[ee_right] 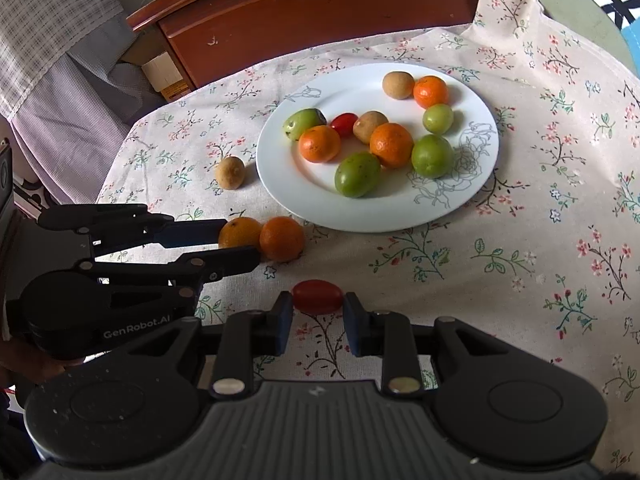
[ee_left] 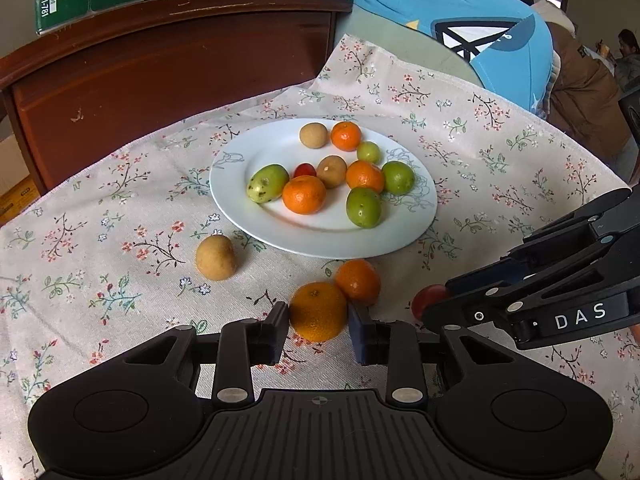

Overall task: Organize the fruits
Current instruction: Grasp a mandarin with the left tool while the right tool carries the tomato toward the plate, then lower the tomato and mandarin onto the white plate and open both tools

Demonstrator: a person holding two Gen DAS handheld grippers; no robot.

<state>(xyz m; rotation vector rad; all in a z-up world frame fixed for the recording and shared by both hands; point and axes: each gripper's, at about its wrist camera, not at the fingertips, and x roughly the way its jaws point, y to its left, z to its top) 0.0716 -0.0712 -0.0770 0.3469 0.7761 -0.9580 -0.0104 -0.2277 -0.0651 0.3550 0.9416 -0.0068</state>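
Orange: the mandarin (ee_left: 318, 311) is bracketed by the left gripper (ee_left: 319, 330), on the table just short of the plate (ee_left: 280, 236).
Left fingers: spread, not yet clenched; closing should be gentle and centred.
Tomato (ee_right: 318, 297): flanked by the right gripper (ee_right: 318, 316), fingers parted.
Neighbour mandarin (ee_left: 358, 282): touching; it should not be nudged.

Round orange mandarin (ee_left: 318, 311) between the left fingers (ee_left: 276, 332), second mandarin (ee_left: 358, 281) touching just beyond it. Small oval red tomato (ee_right: 318, 297) between the right fingers (ee_right: 357, 328). Farther ahead, brown fruit (ee_left: 215, 257) beside white plate (ee_left: 248, 160) heaped with mixed fruits.
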